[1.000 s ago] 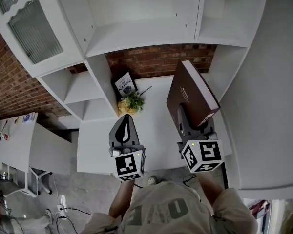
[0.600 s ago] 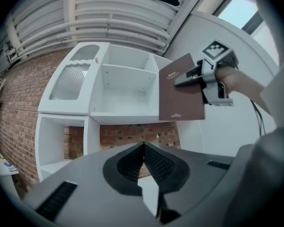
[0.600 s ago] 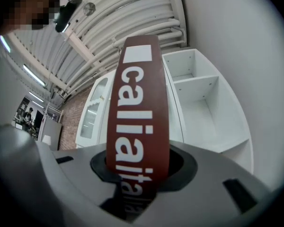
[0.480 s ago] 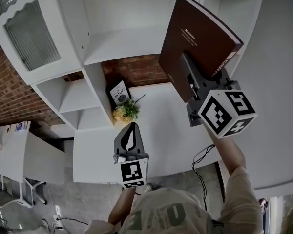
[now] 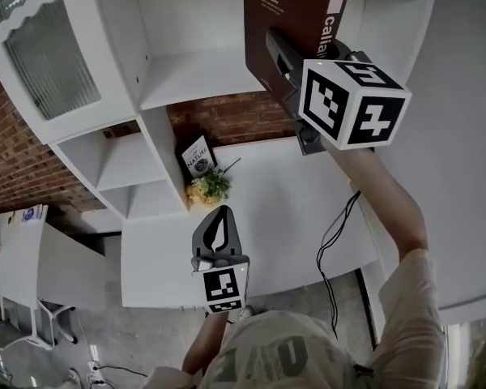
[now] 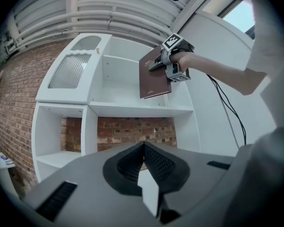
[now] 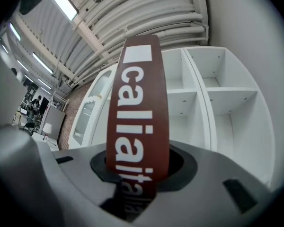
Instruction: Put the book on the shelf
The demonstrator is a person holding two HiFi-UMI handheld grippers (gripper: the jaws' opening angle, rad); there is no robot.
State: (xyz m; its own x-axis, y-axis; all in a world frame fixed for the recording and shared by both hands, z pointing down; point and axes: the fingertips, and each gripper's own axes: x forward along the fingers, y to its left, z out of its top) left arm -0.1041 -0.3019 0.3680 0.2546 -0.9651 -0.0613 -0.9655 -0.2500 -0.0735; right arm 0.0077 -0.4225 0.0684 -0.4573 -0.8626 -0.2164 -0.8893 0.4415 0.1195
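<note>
My right gripper [image 5: 285,49] is shut on a brown book [image 5: 285,14] with white print on its spine. It holds the book upright, high in front of the white shelf unit's [image 5: 201,68] middle upper compartment. In the left gripper view the book [image 6: 154,79] hangs just above the shelf board [image 6: 132,109], with the right gripper [image 6: 162,66] clamped on its edge. The right gripper view is filled by the spine [image 7: 137,112], which stands between the jaws. My left gripper [image 5: 218,228] is shut and empty, low over the white table [image 5: 283,209]. Its jaws [image 6: 143,149] point level at the shelves.
A small dark book [image 5: 200,154] leans in the lower brick-backed niche, beside a bunch of yellow flowers [image 5: 210,185]. A ribbed glass door [image 5: 47,51] closes the unit's left part. A black cable [image 5: 335,235] hangs from my right arm over the table.
My right gripper has lifted the book from just above the table up to the upper shelf and turned its spine toward me. The left gripper has stayed where it was.
</note>
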